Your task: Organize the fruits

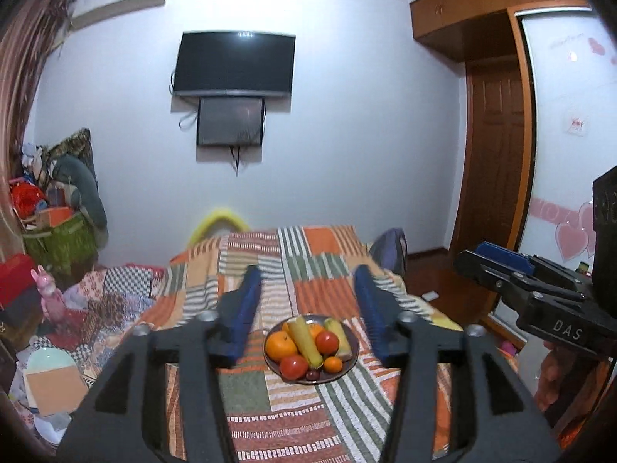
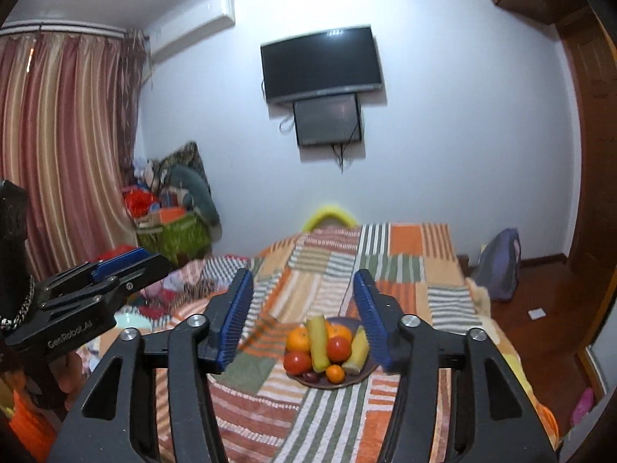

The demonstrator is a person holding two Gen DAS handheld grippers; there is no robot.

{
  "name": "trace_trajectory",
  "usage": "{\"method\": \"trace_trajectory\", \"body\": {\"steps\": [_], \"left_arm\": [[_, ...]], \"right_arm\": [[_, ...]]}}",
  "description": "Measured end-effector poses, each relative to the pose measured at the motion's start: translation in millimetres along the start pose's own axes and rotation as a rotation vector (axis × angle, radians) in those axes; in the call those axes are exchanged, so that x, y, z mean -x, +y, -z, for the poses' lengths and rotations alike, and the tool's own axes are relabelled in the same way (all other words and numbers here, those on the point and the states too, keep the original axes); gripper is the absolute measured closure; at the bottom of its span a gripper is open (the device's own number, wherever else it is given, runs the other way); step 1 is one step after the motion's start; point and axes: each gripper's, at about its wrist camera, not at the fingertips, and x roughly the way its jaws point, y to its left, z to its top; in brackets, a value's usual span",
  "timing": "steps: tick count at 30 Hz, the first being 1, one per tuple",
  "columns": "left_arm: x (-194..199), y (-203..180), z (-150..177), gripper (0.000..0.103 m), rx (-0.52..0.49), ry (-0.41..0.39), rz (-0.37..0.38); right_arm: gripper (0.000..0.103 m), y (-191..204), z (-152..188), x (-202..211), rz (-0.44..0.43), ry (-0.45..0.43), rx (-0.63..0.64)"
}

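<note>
From the left wrist, the left gripper [image 1: 306, 281] hangs spread wide and empty above the dark round plate [image 1: 349, 362] of oranges, tomatoes and corn on the patchwork striped bedspread [image 1: 308, 254], while from the right wrist the right gripper [image 2: 302, 285] likewise gapes empty over that plate [image 2: 368, 374].

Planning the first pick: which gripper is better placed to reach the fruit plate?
Left gripper, marginally: the plate sits centred between its open jaws, while in the right gripper view it lies toward the right jaw. Both hold nothing.
</note>
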Motion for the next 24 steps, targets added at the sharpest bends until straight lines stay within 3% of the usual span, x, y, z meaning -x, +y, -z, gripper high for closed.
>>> {"method": "trace_trajectory", "body": {"steps": [2,6,9,11,24], "left_arm": [[9,-3,-2,0.043,-0.006,-0.019,-0.004],[21,-10,-2,0.027,-0.017,-0.046,-0.006],[27,-13,-2,0.016,-0.017,-0.05,-0.006],[30,-15,-1,0.011,-0.018,-0.055,-0.01],[37,-19,3,0.005,-0.028,-0.061,-0.023]], "right_arm": [[0.044,1,-1,5,0.007,-0.027,-0.001],[0.023,4,1,16,0.03,-0.07,0.002],[0.014,7,2,20,0.061,-0.095,0.021],[0.0,9,3,24,0.088,-0.108,0.031],[0.0,14,8,35,0.116,-0.123,0.048]]}}
